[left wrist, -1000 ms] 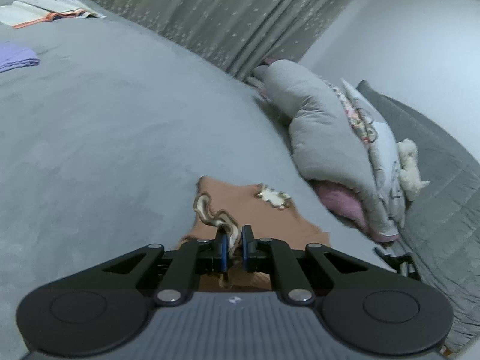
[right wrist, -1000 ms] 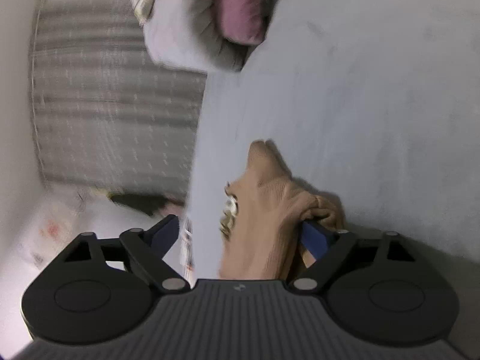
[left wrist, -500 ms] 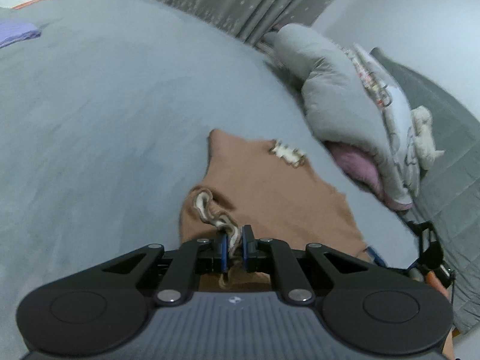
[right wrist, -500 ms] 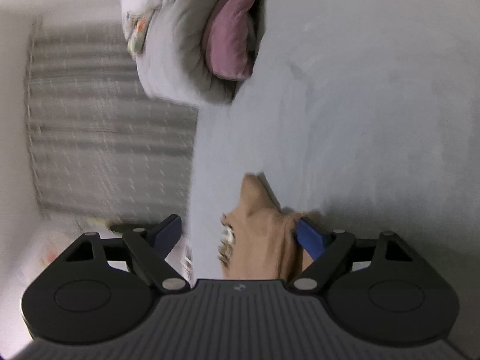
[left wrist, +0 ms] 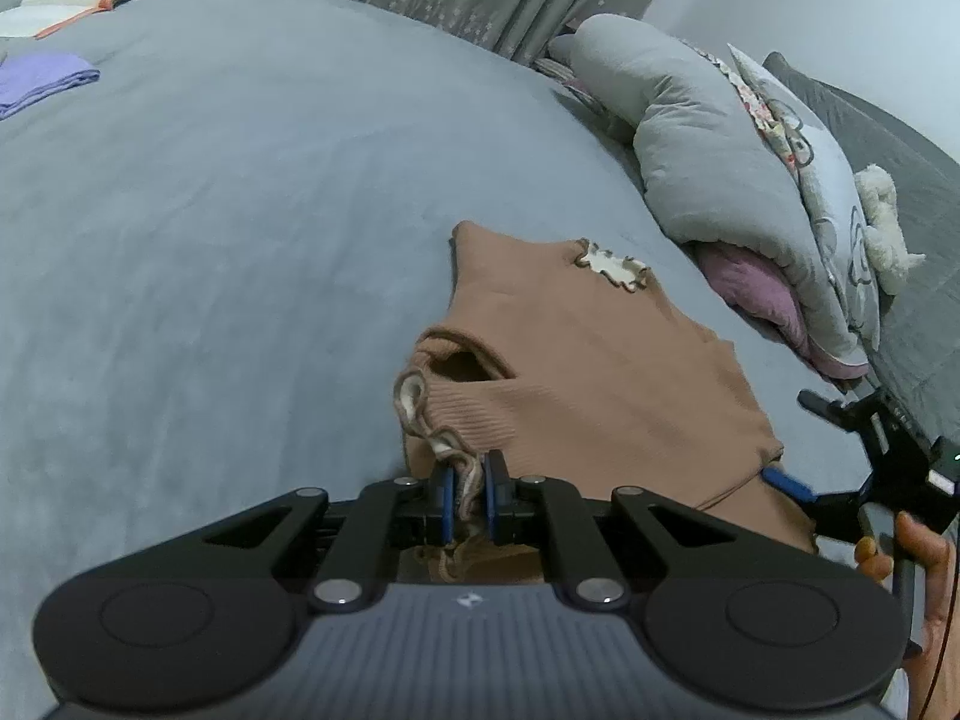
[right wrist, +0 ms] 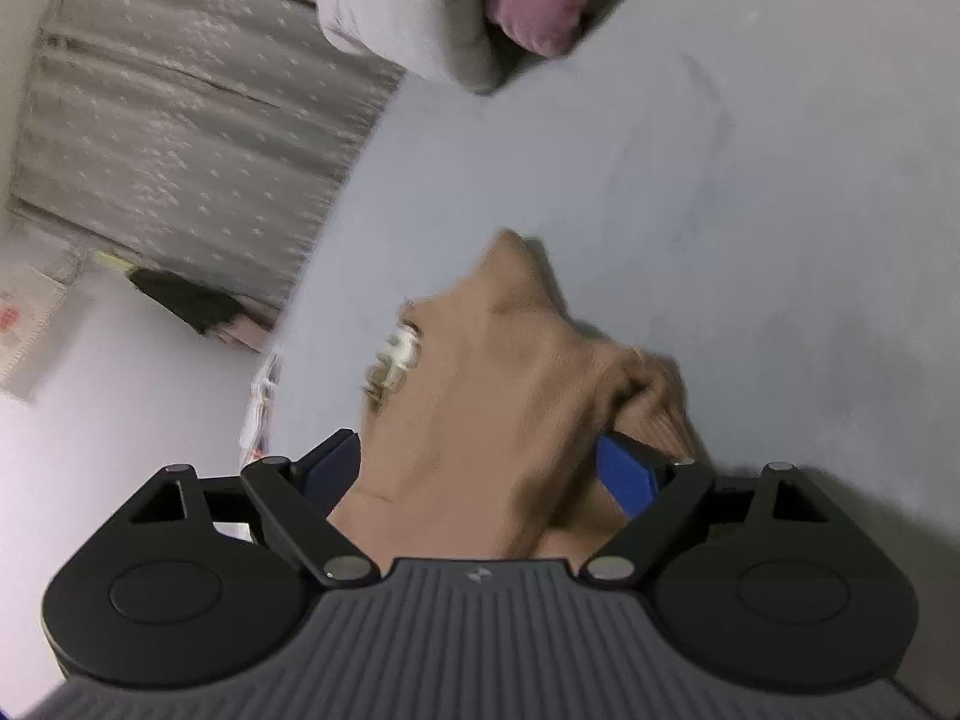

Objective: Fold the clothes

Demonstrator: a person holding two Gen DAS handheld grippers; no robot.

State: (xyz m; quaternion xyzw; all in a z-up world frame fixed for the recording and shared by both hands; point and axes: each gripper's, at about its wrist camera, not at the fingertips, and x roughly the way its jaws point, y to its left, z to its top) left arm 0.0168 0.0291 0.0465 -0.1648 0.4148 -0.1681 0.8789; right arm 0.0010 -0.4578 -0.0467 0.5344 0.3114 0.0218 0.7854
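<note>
The tan ribbed knit garment [left wrist: 576, 372] lies spread on the grey-blue bed cover [left wrist: 240, 228], its far corner toward the heap of grey and pink pillows [left wrist: 738, 180]. The left gripper [left wrist: 467, 495] has its fingers [left wrist: 444, 498] pinched together on the cream-and-brown braided trim [left wrist: 441, 444] at the near edge. The right gripper [right wrist: 480, 468] has its fingers [right wrist: 624, 471] wide apart, tan cloth bunched between them (whether either pad presses on it I cannot tell through the blur).

The knit looks light, soft and stretchy, so it should drape and sag rather than hold a crease; the thicker ribbed hem or a corner seems the surest place to grip, since the loose trim may pull out of shape. No containers are in view; a folded lilac cloth [left wrist: 36, 81] lies well apart on the bed.
</note>
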